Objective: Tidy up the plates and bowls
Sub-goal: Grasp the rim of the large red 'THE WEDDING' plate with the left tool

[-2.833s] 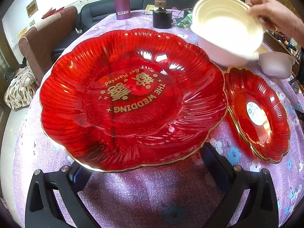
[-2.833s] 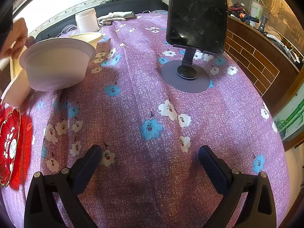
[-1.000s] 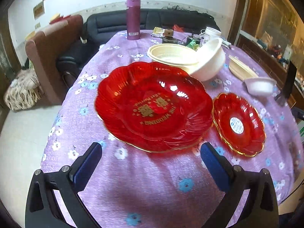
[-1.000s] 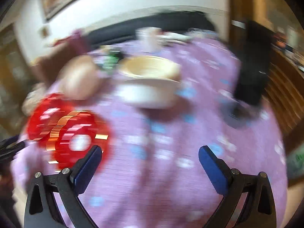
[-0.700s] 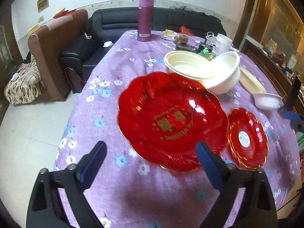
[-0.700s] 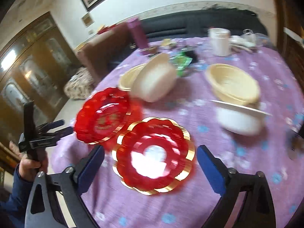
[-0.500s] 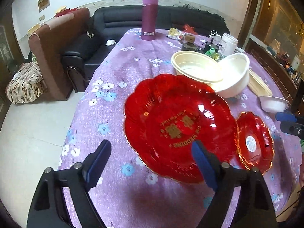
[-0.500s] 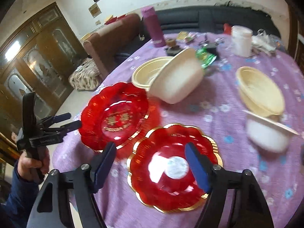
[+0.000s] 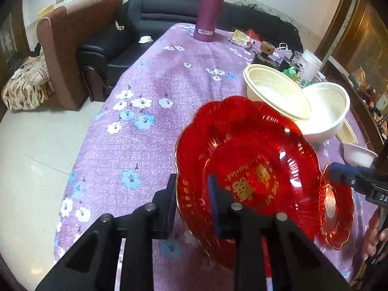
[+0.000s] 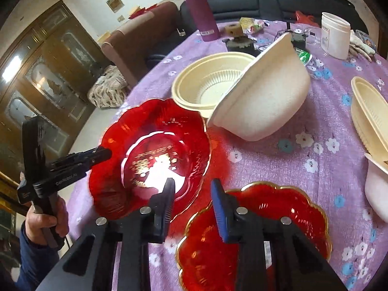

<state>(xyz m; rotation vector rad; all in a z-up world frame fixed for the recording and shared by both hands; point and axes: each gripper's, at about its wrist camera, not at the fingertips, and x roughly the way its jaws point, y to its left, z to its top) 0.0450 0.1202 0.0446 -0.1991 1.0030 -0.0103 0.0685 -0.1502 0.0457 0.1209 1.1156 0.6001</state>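
My left gripper (image 9: 192,189) is shut on the near-left rim of the large red wedding plate (image 9: 252,160), which looks tilted up off the purple cloth; both also show in the right wrist view, plate (image 10: 150,160) and left gripper (image 10: 80,160). My right gripper (image 10: 191,189) has its jaws narrowed with nothing between them, just above the left rim of the small red gold-edged plate (image 10: 262,232), also in the left wrist view (image 9: 338,208). A white bowl (image 10: 264,97) leans on a cream ribbed bowl (image 10: 208,82).
A purple flask (image 10: 198,12), a white jar (image 10: 334,34), snack packets and a black stand crowd the far side. More cream trays (image 10: 368,118) and a small white bowl (image 10: 378,189) lie at the right. Sofas and floor lie beyond the table's left edge (image 9: 97,121).
My left gripper has closed on the large plate's rim and tilted it up. My right gripper has narrowed its jaws and come down to the small plate's left edge.
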